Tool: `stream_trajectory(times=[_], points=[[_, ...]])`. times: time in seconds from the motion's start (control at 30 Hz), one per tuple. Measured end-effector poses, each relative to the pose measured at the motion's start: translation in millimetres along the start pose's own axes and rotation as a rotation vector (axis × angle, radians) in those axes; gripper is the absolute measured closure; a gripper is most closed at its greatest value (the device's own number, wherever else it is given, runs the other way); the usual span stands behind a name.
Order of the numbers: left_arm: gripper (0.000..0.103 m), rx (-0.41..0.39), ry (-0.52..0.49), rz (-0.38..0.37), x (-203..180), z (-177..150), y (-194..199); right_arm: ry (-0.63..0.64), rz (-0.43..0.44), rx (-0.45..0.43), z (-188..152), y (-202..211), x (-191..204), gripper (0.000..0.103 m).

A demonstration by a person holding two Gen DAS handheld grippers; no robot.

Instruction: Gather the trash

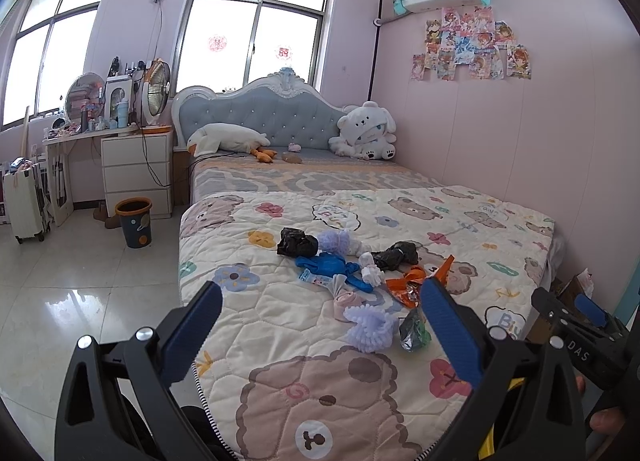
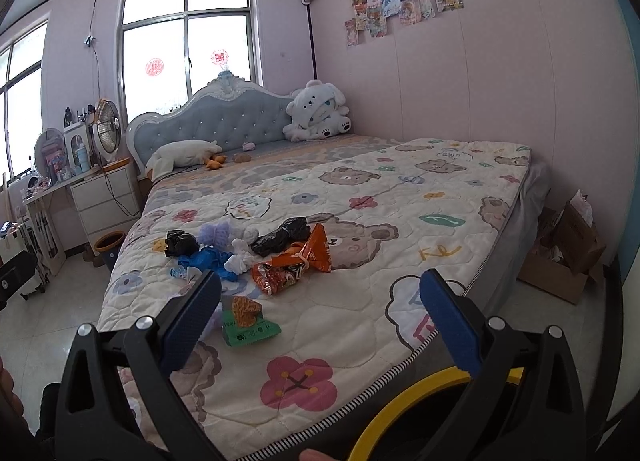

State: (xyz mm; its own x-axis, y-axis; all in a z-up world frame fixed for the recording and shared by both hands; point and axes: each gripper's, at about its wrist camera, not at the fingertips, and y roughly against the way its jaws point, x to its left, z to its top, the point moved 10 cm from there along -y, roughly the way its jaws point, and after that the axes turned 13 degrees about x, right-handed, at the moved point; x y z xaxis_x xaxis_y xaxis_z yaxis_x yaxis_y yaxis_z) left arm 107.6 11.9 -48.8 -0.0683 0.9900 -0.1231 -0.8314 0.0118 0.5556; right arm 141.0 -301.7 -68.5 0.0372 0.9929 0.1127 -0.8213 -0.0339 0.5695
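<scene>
- Crumpled orange foil snack wrapper [image 2: 296,267] is located mid-quilt on the bear-print quilted bedspread [image 2: 400,221].
- Wrapper is judged light, crinkly, slippery; a bunched fold is preferred.
- Left gripper [image 1: 320,303] and right gripper [image 2: 320,291] are spread, empty.

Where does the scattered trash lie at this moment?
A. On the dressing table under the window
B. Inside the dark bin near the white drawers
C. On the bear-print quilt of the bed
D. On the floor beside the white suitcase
C: the orange snack wrapper, the blue crumpled bag and the black bags all lie on the bear-print quilt, while both grippers are open and hold nothing.
</scene>
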Motion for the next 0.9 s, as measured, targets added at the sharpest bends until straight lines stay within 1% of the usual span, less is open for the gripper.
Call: stream_trajectory(times=[0.27,0.43,0.53,0.6,0.7,0.8,0.87,0.9], points=[[0.007,0.033,0.011,0.007,9.3,0.8,-16.6,0.012,0.023,0.045,-2.4,-21.6,5.8,0.007],[0.007,0.062,0.026,0.025,23.2,8.7,-37.8,0.026,0.069,0.111,-8.6,-47.2,19.0,0.007],[0.007,0.081,0.027,0.045,33.3,14.8,-54.4,0.058,0.079,0.134,-10.0,-63.4,30.5,0.008],[0.007,0.098,0.025,0.039,37.0,19.1,-66.7,0.079,0.088,0.16,-11.4,-77.5,38.4,0.007],[0.007,0.136,0.028,0.027,42.9,26.2,-89.8,0.087,0.136,0.212,-14.4,-98.9,50.6,0.007],[0.007,0.173,0.003,0.008,44.4,37.2,-115.4,0.099,0.14,0.241,-16.3,-118.6,59.5,0.007],[0.007,0.178,-0.02,0.015,45.2,46.6,-132.6,0.131,0.169,0.26,-19.3,-129.3,70.8,0.008],[0.007,0.179,-0.031,0.03,47.1,52.3,-142.8,0.135,0.183,0.264,-19.9,-132.5,75.6,0.008]])
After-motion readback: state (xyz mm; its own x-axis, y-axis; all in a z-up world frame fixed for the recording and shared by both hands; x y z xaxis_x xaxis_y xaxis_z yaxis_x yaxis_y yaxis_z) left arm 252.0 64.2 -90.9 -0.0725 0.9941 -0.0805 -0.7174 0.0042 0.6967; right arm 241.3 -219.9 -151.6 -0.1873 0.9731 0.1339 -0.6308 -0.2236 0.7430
